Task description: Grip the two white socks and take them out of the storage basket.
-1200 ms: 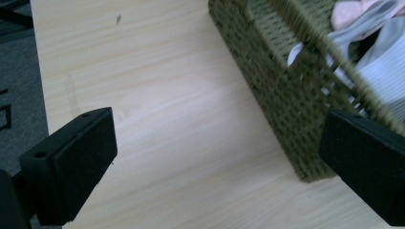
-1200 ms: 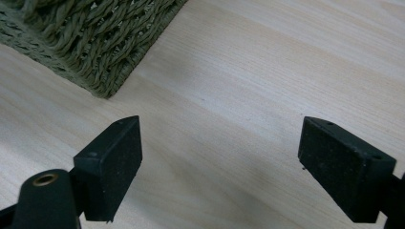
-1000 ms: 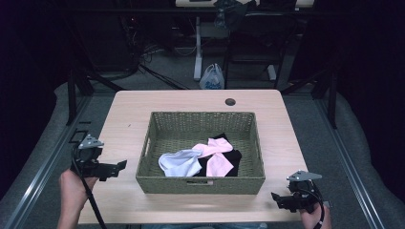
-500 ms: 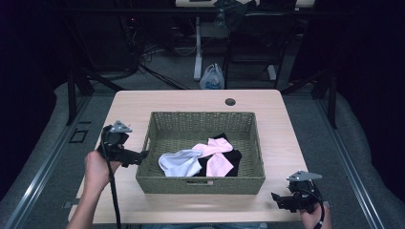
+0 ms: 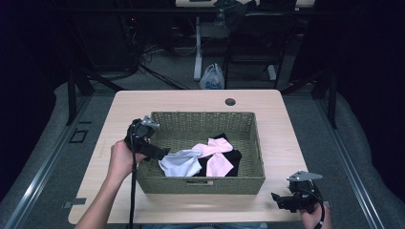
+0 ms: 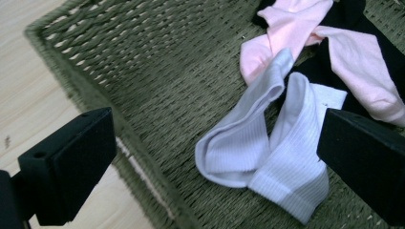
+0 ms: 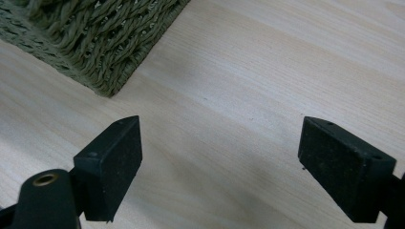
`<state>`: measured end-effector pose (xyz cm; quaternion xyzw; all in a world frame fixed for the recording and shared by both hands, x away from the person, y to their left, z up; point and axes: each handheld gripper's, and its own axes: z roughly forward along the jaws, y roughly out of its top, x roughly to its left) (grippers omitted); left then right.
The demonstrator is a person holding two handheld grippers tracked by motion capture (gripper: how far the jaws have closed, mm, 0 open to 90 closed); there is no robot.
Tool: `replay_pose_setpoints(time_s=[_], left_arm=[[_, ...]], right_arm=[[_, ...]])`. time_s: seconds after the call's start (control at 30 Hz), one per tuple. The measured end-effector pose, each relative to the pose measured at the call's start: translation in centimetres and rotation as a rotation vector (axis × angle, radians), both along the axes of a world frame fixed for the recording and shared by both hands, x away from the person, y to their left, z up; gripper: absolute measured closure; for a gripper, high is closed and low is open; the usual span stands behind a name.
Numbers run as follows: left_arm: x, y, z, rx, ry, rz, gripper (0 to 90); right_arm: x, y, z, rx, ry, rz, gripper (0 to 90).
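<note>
White sock [image 6: 267, 157] — soft, light, limp; lies in basket [image 5: 200, 121]. Best pinched at bunched fold. Left tool [image 5: 162, 152] spread above; right tool [image 7: 224, 162] spread over table [image 7: 267, 71].

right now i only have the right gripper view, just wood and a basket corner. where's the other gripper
Observer: The left gripper is over the left rim of the woven basket, jaws open, holding nothing.
Operator: whats in the basket
Observer: A white sock nearest that gripper, pink socks beyond it, and black fabric under them.
Operator: and where am i on the table
Observer: The right gripper sits at the table's front right corner, outside the basket, jaws open.
</note>
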<state>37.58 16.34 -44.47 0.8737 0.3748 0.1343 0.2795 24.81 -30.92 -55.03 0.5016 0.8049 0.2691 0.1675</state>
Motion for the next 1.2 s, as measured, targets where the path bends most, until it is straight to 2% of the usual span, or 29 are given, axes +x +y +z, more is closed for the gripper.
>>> replay_pose_setpoints(time_s=[0.13,0.37,0.47,0.5,0.53,0.6,0.7,0.97,1.1,1.13,1.2], left_arm=[[0.6,-1.0,-0.6,0.019,0.026,-0.025,0.0],[1.4,-2.4,-1.6,0.023,0.055,-0.047,1.0],[1.8,-3.0,-2.0,0.038,0.077,-0.056,9.4],[1.9,-3.3,-2.2,0.044,0.082,-0.060,9.4],[2.0,-3.5,-2.3,0.052,0.087,-0.065,15.6],[2.2,-3.9,-2.6,0.058,0.101,-0.075,15.5],[2.4,-4.4,-2.9,0.063,0.114,-0.088,21.1],[2.6,-5.9,-3.7,0.123,0.151,-0.127,33.7],[2.6,-6.5,-4.2,0.157,0.160,-0.125,46.0],[2.6,-6.5,-4.3,0.165,0.160,-0.127,51.8],[2.7,-6.6,-4.4,0.161,0.172,-0.130,59.2]], right_arm=[[0.0,0.0,0.0,0.001,0.002,0.000,14.7],[0.0,0.0,0.0,0.004,0.001,0.002,14.7],[0.0,0.0,0.0,0.004,0.001,0.001,14.8],[0.0,0.0,0.0,0.004,0.001,0.001,14.8],[0.0,0.0,0.0,0.004,0.001,0.001,14.7],[0.0,0.0,0.0,0.004,0.002,0.000,14.7],[0.0,0.0,0.0,0.008,-0.002,-0.002,14.7],[0.0,0.0,0.0,0.008,-0.003,-0.001,14.8],[0.0,0.0,0.0,0.008,-0.003,-0.001,14.7],[0.0,0.0,0.0,0.008,-0.002,-0.002,14.7],[0.0,0.0,0.1,0.006,-0.001,-0.001,14.7]])
